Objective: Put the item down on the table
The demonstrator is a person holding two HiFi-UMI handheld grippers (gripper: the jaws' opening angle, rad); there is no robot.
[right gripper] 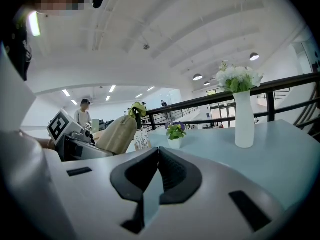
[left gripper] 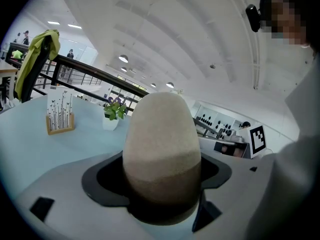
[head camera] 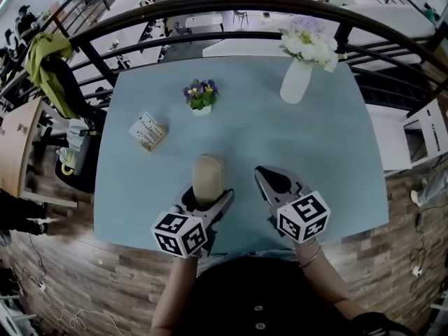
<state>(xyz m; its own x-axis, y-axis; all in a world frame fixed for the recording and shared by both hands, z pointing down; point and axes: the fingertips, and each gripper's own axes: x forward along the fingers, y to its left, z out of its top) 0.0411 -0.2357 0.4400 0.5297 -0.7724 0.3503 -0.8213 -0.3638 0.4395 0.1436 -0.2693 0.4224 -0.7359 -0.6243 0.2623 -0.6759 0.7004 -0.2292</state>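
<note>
A beige egg-shaped item point(head camera: 208, 176) with a darker lower band sits between the jaws of my left gripper point(head camera: 208, 196), which is shut on it over the near part of the light blue table point(head camera: 329, 152). In the left gripper view the item point(left gripper: 162, 144) fills the centre and rises out of the left gripper point(left gripper: 162, 204). I cannot tell whether it touches the table. My right gripper point(head camera: 264, 176) is to its right, shut and empty. In the right gripper view the right gripper point(right gripper: 157, 156) has its jaws pressed together, and the item point(right gripper: 117, 134) shows at left.
A small pot of purple flowers point(head camera: 201, 95), a white vase of white flowers point(head camera: 297, 79) and a wooden card holder point(head camera: 148, 131) stand on the far half of the table. A black railing point(head camera: 231, 5) curves behind it. A chair with a green jacket point(head camera: 49, 68) is at left.
</note>
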